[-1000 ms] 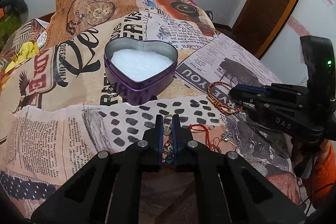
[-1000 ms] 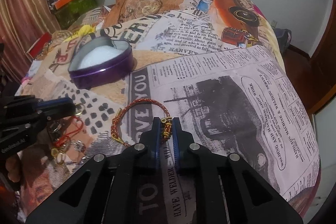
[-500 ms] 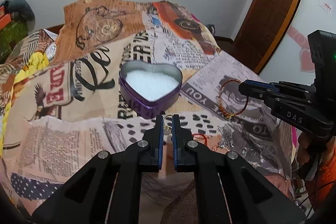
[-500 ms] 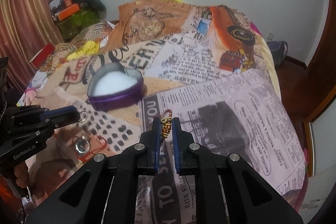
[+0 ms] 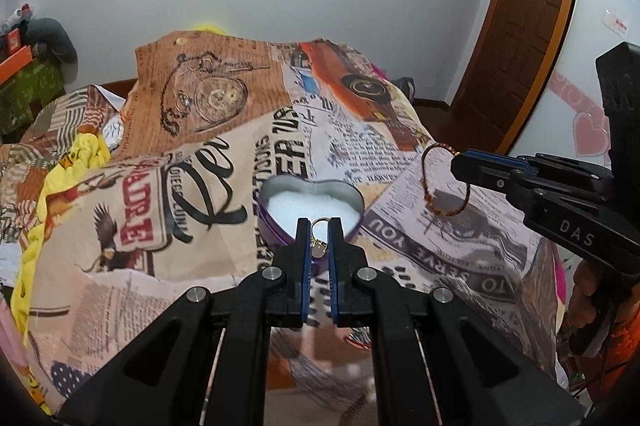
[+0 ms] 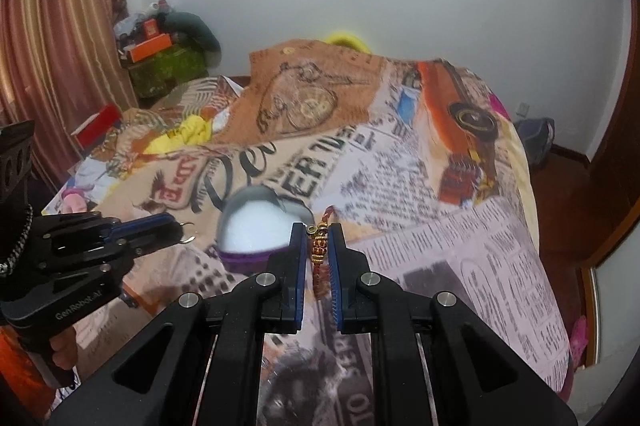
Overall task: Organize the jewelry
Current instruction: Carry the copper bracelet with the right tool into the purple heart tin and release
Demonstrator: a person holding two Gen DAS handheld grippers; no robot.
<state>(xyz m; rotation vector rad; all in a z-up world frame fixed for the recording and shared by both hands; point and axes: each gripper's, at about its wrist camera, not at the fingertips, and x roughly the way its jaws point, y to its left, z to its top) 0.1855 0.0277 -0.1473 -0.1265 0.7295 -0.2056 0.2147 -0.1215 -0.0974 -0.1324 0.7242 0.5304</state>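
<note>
both tools are raised above the bed (image 5: 224, 186), each carrying one piece toward the heart-shaped tin (image 5: 310, 202), which sits near the middle of the patchwork cover with its lid off and a white pad inside, apparently so pieces can be dropped straight in; the left tool (image 5: 319, 226) has its fingers drawn nearly together on a small gold ring-shaped trinket (image 5: 319, 232), which hangs between the tips just in front of the tin's near point; from the right camera the same tool (image 6: 168, 226) shows thin wire hooks poking past its tips; the right tool (image 6: 317, 230) is closed to a narrow gap on the gold clasp end of a red and gold woven bracelet (image 6: 319, 254), so the loop dangles free below; in the left view that bracelet (image 5: 444, 182) hangs in the air to the right of the tin, well clear of the cover; pinching by the clasp likely keeps the cord from slipping; neither piece is in the tin yet, and the right camera is blurred around it.
</note>
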